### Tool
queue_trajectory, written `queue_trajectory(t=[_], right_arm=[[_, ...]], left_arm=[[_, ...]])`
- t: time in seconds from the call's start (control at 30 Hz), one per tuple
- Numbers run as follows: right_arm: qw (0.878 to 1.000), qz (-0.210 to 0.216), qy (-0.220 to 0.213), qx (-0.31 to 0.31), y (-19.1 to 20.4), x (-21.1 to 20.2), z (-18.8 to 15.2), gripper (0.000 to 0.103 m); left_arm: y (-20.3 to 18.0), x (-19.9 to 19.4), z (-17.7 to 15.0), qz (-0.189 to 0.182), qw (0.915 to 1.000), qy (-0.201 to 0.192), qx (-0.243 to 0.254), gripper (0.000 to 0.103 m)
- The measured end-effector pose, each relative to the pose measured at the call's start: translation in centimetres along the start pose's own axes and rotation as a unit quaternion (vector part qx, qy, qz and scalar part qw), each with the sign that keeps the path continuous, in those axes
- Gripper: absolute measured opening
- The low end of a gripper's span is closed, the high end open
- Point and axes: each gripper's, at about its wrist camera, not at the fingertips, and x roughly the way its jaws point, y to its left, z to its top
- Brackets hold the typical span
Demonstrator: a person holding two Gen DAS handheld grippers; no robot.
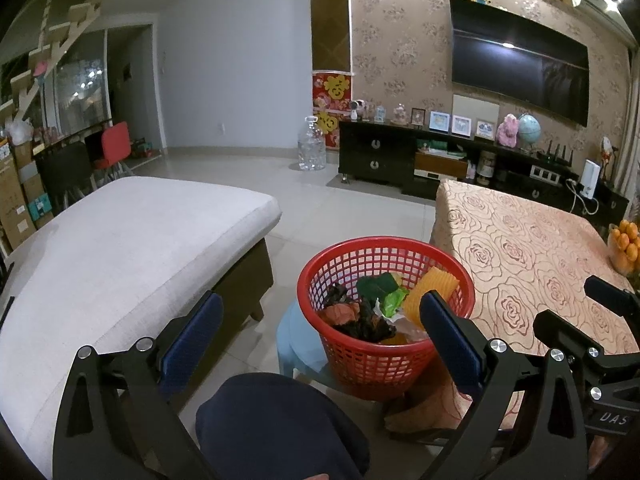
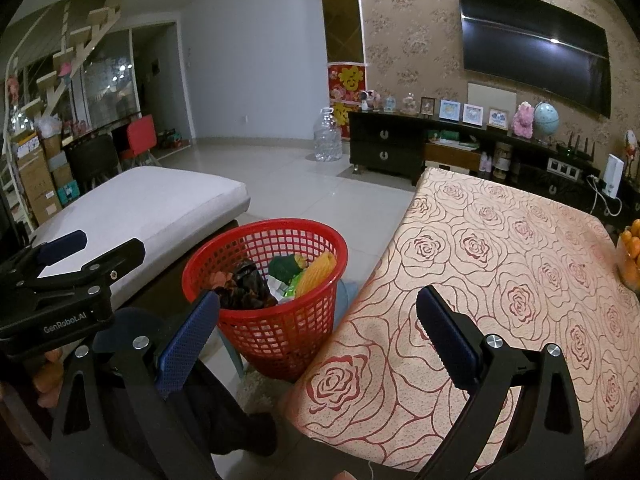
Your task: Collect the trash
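I am holding both grippers spread wide with nothing between their blue pads: the left gripper is hovering near the basket, and the right gripper is hanging over the near left corner of the table. The basket is standing upright on a pale blue stool, its mouth opening upward, between the sofa on the left and the table on the right, just beside the table's edge. The trash is lying inside it in a loose heap: dark crumpled wrappers on the left, green pieces in the middle, white scraps below them. An orange ribbed piece is leaning against the right wall of the basket, its long axis running from the near bottom up toward the far rim. I cannot tell what each scrap is. The table is wearing a peach cloth patterned with red roses, and a bowl of oranges is sitting at its right edge. Beyond it a dark cabinet is carrying framed pictures, a pink toy and a globe beneath a wall-mounted TV. A clear water jug is standing on the pale tiled floor left of the cabinet. Far left, stairs, stacked cardboard boxes and a red chair are showing. My dark-trousered knee is filling the near edge of the left view.
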Motion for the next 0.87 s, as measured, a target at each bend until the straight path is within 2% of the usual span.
queue_trajectory(t=[0.4,0.57,0.67,0.73,0.8,0.87], right_arm=[[1.000,0.001,0.002,0.005,-0.2,0.2,-0.3,0.096],[0.999,-0.008,0.006,0.042,-3.1,0.2,-0.4,0.096],[0.996,-0.018,0.011,0.082,-7.1,0.0,-0.4,0.096],[0.994,-0.040,0.014,0.105,-10.7,-0.4,-0.3,0.096],[0.988,-0.088,0.021,0.128,-16.1,-0.8,-0.8,0.096],[0.974,-0.159,0.043,0.153,-22.6,-0.9,-1.8,0.096]], left_arm=[[-0.5,0.3,-0.5,-0.011,0.9999,-0.007,0.005,0.095],[-0.9,0.2,-0.5,-0.011,0.9998,-0.014,0.008,0.095],[-1.2,0.7,-0.3,-0.025,0.9996,-0.008,0.008,0.095],[-1.4,1.2,-0.3,-0.034,0.9994,-0.002,0.006,0.095],[-1.6,2.0,-0.4,-0.041,0.9991,0.006,0.006,0.095],[-2.0,2.9,-0.5,-0.044,0.9989,0.015,0.008,0.095]])
